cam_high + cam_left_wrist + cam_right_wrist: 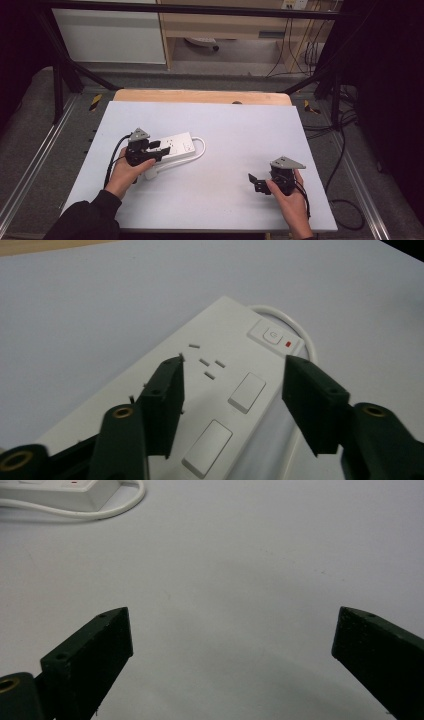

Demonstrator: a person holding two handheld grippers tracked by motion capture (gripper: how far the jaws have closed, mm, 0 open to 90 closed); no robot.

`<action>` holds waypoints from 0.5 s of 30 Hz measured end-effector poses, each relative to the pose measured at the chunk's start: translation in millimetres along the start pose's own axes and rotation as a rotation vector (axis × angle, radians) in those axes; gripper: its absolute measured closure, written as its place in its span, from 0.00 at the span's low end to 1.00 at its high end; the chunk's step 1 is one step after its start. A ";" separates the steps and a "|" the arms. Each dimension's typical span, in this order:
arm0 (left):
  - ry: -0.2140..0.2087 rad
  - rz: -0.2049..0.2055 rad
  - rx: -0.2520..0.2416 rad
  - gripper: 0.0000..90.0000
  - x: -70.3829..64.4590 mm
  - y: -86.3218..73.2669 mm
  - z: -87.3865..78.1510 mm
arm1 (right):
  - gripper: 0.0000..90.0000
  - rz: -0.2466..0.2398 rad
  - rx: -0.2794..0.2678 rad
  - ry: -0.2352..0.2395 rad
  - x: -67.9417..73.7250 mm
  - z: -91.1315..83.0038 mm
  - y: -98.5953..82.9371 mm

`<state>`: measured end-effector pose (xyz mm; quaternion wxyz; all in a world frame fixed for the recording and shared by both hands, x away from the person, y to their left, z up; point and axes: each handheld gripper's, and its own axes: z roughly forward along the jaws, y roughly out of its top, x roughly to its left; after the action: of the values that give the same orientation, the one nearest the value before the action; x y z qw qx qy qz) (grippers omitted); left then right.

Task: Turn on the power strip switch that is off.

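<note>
power strip (172, 146), one, under left hand-held gripper's (232, 390) parted jaws.

No words, brand names or numbers can be read anywhere. The one legible sign is a power symbol, a circle with a short stroke, on the square button (270, 334) at the far end of the white power strip (220, 390), upper right of centre in the left gripper view. Just to its right sits a small red indicator (288, 344), bearing no lettering.
</note>
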<state>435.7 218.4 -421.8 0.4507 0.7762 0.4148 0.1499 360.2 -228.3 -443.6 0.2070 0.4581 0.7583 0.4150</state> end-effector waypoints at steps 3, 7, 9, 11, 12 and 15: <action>0.012 -0.011 0.002 0.34 -0.4 0.6 0.2 | 0.04 0.002 0.001 0.001 0.3 -0.1 0.0; 0.020 -0.030 0.003 0.21 -0.2 1.2 1.2 | 0.04 0.002 0.003 0.002 0.3 0.0 0.0; 0.016 -0.035 -0.002 0.17 0.4 1.3 1.3 | 0.04 0.000 0.002 0.001 0.4 0.4 -0.2; 0.041 -0.036 -0.017 0.10 0.9 2.0 1.0 | 0.04 0.001 0.005 0.004 0.8 0.4 -0.1; 0.056 -0.049 -0.025 0.10 1.4 2.5 0.9 | 0.04 -0.001 0.004 0.003 0.7 0.4 -0.2; 0.077 -0.075 -0.039 0.10 3.8 3.3 -0.4 | 0.04 0.001 0.001 0.002 0.7 0.1 0.0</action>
<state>439.4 220.7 -419.4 0.4547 0.7448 0.4576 0.1709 359.9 -227.7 -443.6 0.2056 0.4583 0.7585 0.4152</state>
